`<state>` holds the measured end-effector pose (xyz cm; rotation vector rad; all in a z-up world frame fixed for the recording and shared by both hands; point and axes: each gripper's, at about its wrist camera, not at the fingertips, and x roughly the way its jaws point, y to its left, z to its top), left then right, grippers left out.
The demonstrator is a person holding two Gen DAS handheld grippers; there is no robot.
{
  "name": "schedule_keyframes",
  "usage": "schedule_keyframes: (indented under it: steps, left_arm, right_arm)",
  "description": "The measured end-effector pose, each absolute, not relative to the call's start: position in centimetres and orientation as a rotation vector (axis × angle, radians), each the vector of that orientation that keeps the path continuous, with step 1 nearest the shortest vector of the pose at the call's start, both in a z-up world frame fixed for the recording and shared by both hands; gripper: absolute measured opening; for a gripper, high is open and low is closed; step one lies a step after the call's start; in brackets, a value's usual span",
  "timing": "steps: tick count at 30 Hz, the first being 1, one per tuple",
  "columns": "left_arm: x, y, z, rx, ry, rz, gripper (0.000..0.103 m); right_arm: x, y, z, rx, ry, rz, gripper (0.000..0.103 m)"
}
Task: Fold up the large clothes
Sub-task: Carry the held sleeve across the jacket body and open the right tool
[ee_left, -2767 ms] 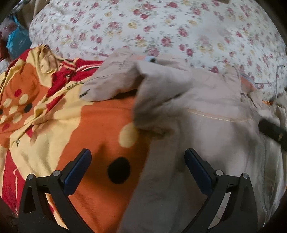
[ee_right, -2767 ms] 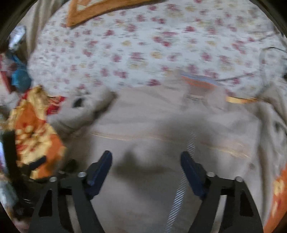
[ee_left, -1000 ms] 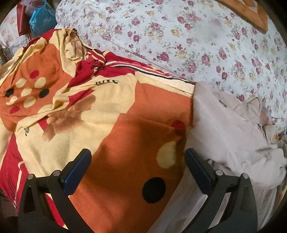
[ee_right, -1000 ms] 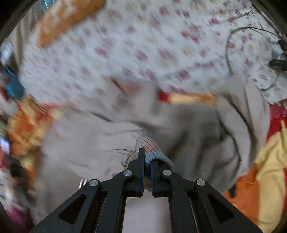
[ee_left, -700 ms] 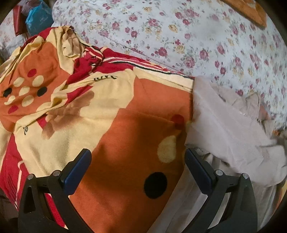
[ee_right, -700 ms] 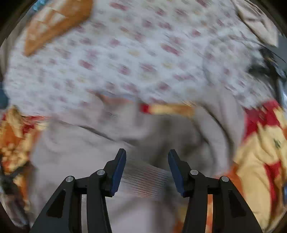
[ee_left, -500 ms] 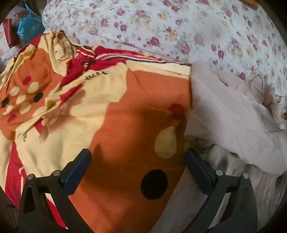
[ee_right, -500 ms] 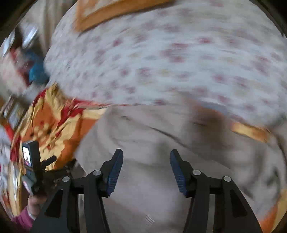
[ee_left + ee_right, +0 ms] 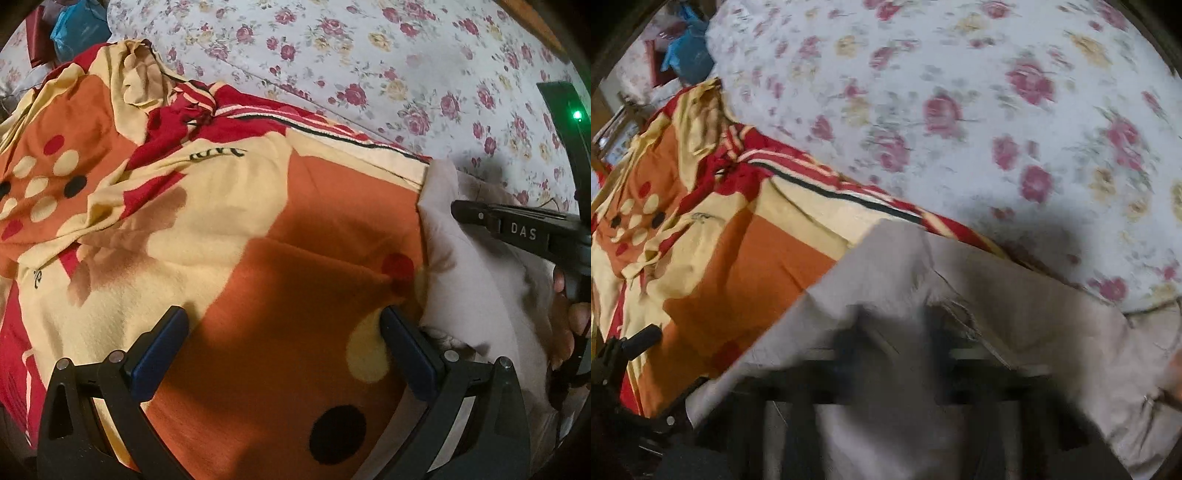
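Observation:
A beige garment (image 9: 476, 280) lies folded at the right, on an orange, yellow and red blanket (image 9: 258, 229). It also fills the lower half of the right wrist view (image 9: 923, 325). My left gripper (image 9: 284, 343) is open and empty, low over the blanket, its right finger beside the garment's edge. My right gripper (image 9: 894, 339) is motion-blurred over the garment, its fingers apart. In the left wrist view the right gripper (image 9: 517, 225) reaches in from the right above the garment, held by a hand.
A white sheet with red flowers (image 9: 369, 55) covers the bed beyond the blanket. A blue bag (image 9: 77, 29) and red items lie at the far left corner. The blanket (image 9: 720, 240) is bunched up at the left.
My right gripper let go of the garment's ribbed cuff and opened. It then swung left over the folded garment. My left gripper stayed open above the blanket.

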<state>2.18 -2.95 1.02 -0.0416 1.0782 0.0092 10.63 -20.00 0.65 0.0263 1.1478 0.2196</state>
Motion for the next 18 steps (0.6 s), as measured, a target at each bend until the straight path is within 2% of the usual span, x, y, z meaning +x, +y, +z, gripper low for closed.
schedule_keyframes:
  steps: [6, 10, 12, 14, 15, 16, 18]
  left_arm:
    - [2.4, 0.5, 3.8, -0.164, 0.958, 0.094, 0.103]
    - [2.9, 1.6, 4.2, -0.196, 0.966, 0.099, 0.103]
    - [2.9, 1.4, 4.2, -0.221, 0.977, 0.059, 0.103]
    - [2.8, 0.6, 4.2, -0.213, 0.983, 0.012, 0.103]
    - [2.6, 0.0, 4.2, -0.194, 0.985, -0.010, 0.103]
    - [2.4, -0.6, 4.3, -0.177, 0.989, -0.023, 0.103]
    - [2.0, -1.9, 4.4, -0.138, 0.993, -0.062, 0.103]
  right_arm:
    - [11.6, -16.9, 3.5, -0.029, 1.027, 0.241, 0.005]
    - [12.7, -15.5, 3.1, -0.003, 1.020, 0.224, 0.006]
    - [12.4, -15.1, 2.5, -0.014, 1.042, 0.202, 0.014]
    - [10.5, -16.0, 3.7, 0.029, 1.049, 0.199, 0.033]
    - [9.4, -16.6, 4.4, 0.056, 1.050, 0.199, 0.048]
    - [7.1, -18.0, 5.8, 0.106, 1.047, 0.206, 0.055]
    - [3.6, -20.0, 7.6, 0.141, 1.027, 0.197, 0.063]
